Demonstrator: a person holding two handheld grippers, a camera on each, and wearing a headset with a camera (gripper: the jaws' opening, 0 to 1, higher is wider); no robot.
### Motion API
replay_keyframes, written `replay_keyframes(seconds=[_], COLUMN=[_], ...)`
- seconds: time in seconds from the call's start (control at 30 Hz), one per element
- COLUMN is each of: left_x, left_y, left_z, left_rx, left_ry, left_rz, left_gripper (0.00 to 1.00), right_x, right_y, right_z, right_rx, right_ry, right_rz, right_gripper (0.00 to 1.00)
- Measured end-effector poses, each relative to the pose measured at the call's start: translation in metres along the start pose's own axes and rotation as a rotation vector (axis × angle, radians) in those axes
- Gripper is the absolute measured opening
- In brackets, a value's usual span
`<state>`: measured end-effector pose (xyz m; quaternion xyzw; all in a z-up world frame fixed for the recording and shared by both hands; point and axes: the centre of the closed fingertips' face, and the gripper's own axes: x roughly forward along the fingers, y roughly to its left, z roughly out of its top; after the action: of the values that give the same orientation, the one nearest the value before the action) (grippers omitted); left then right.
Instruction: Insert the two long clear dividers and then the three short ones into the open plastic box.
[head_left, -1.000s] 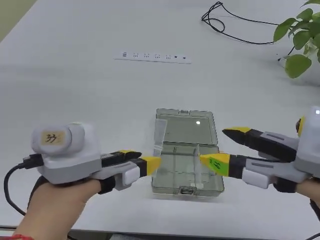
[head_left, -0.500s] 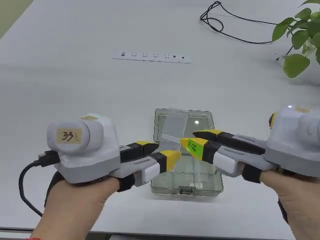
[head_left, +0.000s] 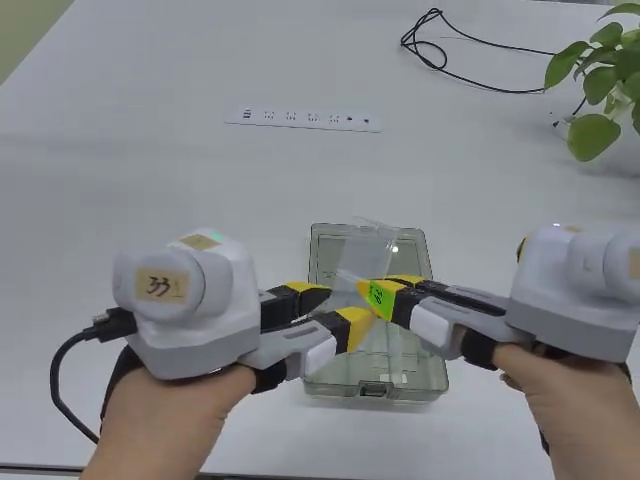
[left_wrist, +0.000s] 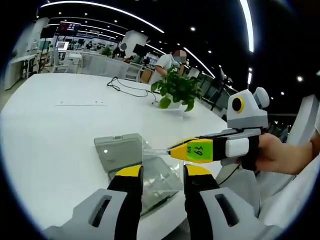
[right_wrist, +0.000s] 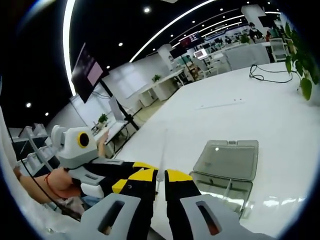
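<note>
Head view puts our left hand-held gripper (head_left: 334, 303) over the left side of the open plastic box (head_left: 400, 386), jaws spread with nothing between them. Just beside it, our right hand-held gripper (right_wrist: 160, 175) pinches a clear divider (right_wrist: 162, 145) edge-on above the box. We judge a divider insertion is in hand; next, the strip needs lining up with a slot and lowering straight. The box sits near the worktop's (head_left: 150, 160) front edge, with open room beyond and a plant (head_left: 600, 90) well right.
</note>
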<state>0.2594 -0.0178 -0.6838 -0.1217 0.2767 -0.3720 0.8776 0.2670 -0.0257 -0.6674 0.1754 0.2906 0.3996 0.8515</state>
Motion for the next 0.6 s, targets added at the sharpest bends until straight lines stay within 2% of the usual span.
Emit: replay_keyframes(seconds=[0.2, 0.33, 0.4, 0.6], left_x=[0.001, -0.002, -0.002, -0.006], left_y=[0.002, 0.005, 0.003, 0.008], left_z=[0.0, 0.0, -0.001, -0.01], left_rx=[0.013, 0.009, -0.001, 0.051], left_ry=[0.002, 0.001, -0.001, 0.024], left_rz=[0.005, 0.006, -0.013, -0.012], left_gripper=[0.31, 0.25, 0.28, 0.39], right_x=[0.003, 0.002, 0.003, 0.002], right_y=[-0.001, -0.004, -0.004, -0.008], right_z=[-0.001, 0.0, -0.001, 0.003], right_rx=[0.022, 0.041, 0.044, 0.066], right_ry=[0.008, 0.008, 0.014, 0.015], right_rz=[-0.016, -0.021, -0.021, -0.03], right_gripper=[0.07, 0.06, 0.06, 0.06])
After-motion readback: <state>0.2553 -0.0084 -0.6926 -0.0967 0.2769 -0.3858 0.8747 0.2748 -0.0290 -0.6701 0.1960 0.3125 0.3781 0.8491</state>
